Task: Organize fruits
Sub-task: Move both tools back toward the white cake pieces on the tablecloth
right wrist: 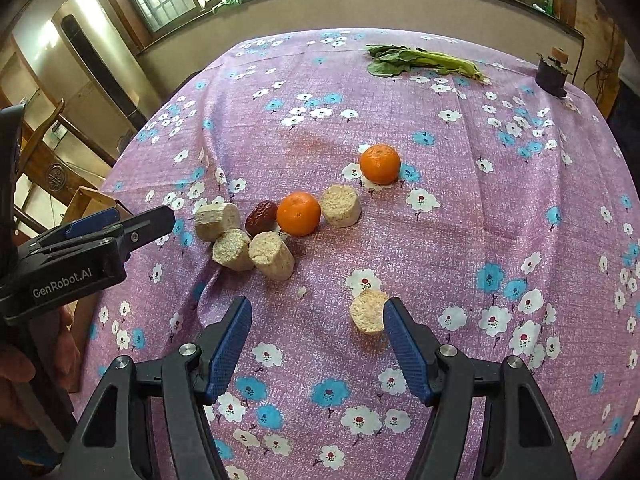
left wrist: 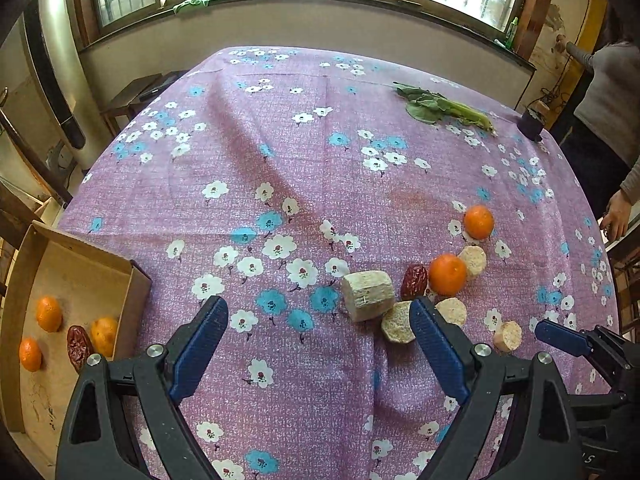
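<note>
Both jaws wide apart on my end, nothing held. Left gripper hangs over bare flowered cloth covering the surface; right gripper sits low over the cloth with a lone pale cut chunk just beside its right finger, contact unclear.

Fruit on the surface: near orange in the middle of the cluster, touching or nearly touching a red date on its left; far orange apart from the cluster, further back right. Pale chunks around them: one right of the near orange, three more bunched in front left of the date.

Left view only: cardboard box hanging off the left edge of the surface, holding three oranges and a date. The right view catches only a corner of that box behind the left gripper, contents hidden. The left view also shows a person standing at the far right edge.

Right view only: the lone chunk's position relative to my right jaws; in the left view it's just a chunk between the two grippers.

Both views: leafy greens at the far end, dark spool-like thing at the far right corner.
</note>
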Tool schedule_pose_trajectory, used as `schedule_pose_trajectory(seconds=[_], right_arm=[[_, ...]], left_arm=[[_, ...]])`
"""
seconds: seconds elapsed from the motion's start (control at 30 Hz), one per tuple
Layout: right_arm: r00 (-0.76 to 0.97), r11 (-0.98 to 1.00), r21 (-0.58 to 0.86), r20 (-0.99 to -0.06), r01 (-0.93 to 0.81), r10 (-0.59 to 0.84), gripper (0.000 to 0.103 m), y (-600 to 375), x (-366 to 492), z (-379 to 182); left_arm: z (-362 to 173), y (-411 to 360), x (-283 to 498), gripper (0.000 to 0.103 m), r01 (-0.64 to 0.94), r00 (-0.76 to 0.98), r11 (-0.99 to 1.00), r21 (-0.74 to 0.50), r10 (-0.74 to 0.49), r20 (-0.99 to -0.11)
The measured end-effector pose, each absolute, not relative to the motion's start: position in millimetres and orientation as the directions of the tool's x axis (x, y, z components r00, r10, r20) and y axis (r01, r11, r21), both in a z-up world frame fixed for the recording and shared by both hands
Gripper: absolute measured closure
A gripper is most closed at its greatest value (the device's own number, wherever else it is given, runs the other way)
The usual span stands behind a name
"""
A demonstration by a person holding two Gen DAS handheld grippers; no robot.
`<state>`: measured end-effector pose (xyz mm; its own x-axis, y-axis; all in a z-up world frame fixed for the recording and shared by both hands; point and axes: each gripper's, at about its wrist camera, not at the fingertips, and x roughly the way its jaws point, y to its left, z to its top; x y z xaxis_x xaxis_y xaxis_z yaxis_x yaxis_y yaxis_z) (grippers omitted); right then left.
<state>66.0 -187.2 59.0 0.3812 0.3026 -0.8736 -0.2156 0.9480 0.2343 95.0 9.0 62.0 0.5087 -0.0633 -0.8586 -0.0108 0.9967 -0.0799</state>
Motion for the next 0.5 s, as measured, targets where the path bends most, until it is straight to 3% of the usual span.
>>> schedule_pose_trajectory(seconds=[0.23, 0.37, 0.5], right_arm=[[0.373, 0.945, 0.244, -0.874, -0.218, 0.311, 0.030, -187.4, 75.2, 55.3], [0.366, 0.943, 0.244, -0.876, -0.226, 0.314, 0.030, -184.3, 79.2, 52.8], [0.363, 0.937, 0.256, -0.871, -0.240, 0.331, 0.030, -180.1, 83.0, 52.3]], left_arm=[[43.7, -10.2, 116.5, 0.012, 0.041, 0.481, 0.997, -0.061, -0.073, -0.874], [27.2, -6.3, 123.7, 0.012, 0.033, 0.436, 0.999, 0.000, -0.014, -0.900], [32.4, 19.4, 118.3, 0.011, 0.010, 0.443, 0.999, -0.044, -0.044, -0.896]])
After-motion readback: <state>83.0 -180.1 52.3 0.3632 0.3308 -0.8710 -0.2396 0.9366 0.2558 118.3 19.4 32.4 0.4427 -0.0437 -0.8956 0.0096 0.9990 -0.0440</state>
